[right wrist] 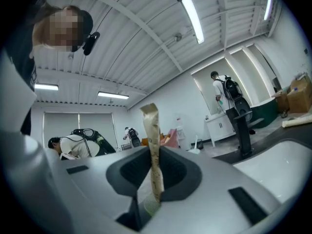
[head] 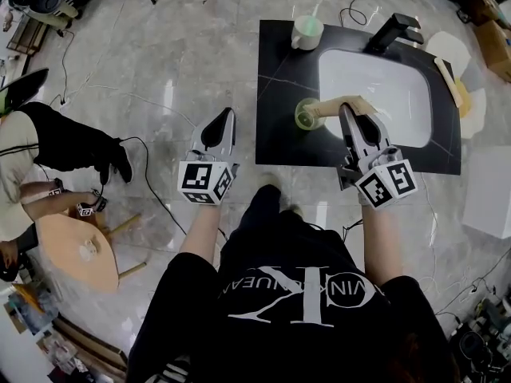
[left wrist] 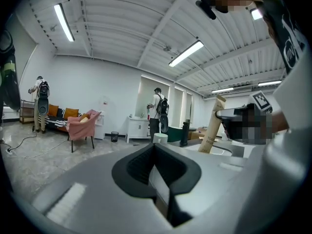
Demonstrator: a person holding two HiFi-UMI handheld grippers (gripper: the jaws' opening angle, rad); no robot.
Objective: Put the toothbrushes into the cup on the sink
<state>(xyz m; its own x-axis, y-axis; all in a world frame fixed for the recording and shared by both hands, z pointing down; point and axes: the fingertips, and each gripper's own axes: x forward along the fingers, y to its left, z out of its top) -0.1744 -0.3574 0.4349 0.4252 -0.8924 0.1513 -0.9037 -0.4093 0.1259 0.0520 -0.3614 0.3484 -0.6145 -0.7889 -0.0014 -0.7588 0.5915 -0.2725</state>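
the black tabletop (head: 279, 138) ends in a straight left edge, and the left claw (head: 228, 112) hangs just outside that edge, over the pale marble floor (head: 184, 62). its jaws are pressed together with nothing between them. the right claw (head: 346, 110) reaches in over the tabletop's near edge, beside the left rim of the white basin (head: 399, 94). it is clamped on a brown paper toothbrush pack (head: 355, 102), which lies crosswise over the rim in the head view and stands upright between the jaws in the right gripper view. a green round thing (head: 306, 115) sits at the pack's left end; whether they touch cannot be told.

the cup (head: 306, 34) stands at the tabletop's far left corner, well apart from both claws, with a pale handle sticking out of it. bare black surface lies between it and the pack. the faucet (head: 395, 30) rises behind the basin.

left of the tabletop the floor is open, crossed by a thin cable (head: 152, 182). farther left are another person's dark legs (head: 64, 138) and a round wooden stool (head: 76, 250).
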